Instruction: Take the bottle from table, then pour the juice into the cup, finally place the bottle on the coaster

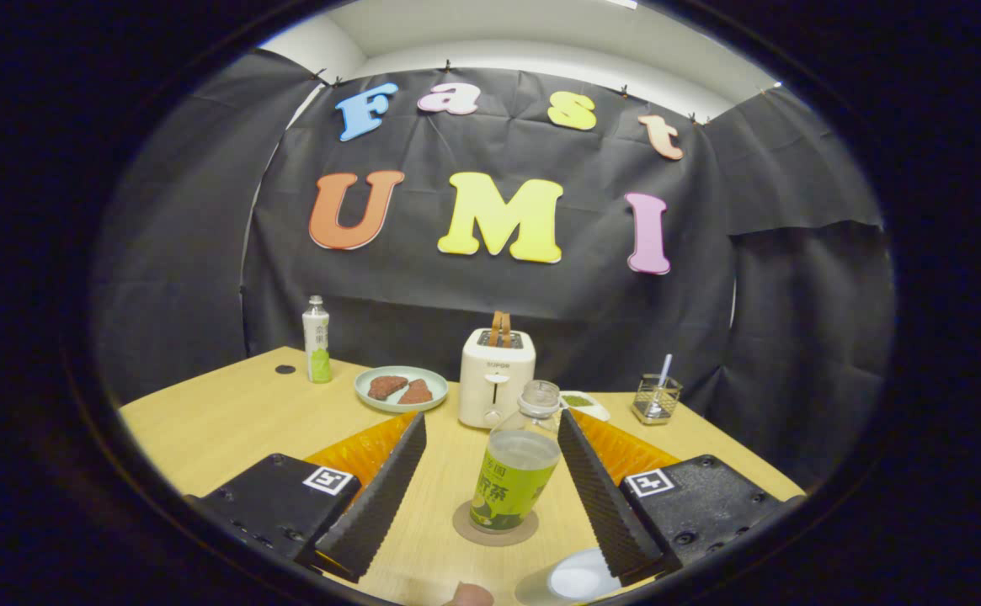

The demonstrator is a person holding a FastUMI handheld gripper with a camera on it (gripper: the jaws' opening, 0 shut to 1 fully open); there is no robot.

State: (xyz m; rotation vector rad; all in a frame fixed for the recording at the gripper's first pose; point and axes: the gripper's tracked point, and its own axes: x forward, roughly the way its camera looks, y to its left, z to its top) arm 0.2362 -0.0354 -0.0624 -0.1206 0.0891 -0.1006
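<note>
Cup (578, 579): nearest, pale, low by the right finger, partly hidden behind it.
Fingers (490, 480): spread wide apart, ribbed black pads facing inward, neither touching anything.
Bottle (517, 461): upright between the fingers, clear of both, uncapped, green label, liquid partway up.
Coaster (495, 523): round, brown, directly under the bottle on the tabletop (229, 421).
Toaster (497, 377): white, just beyond the bottle, two slices standing in its slots.
Plate (401, 388): pale green, left of toaster, two brown pieces on it.
Second bottle (317, 340): far left, capped, upright.
Glass holder (656, 396): far right, with a straw-like stick.
</note>
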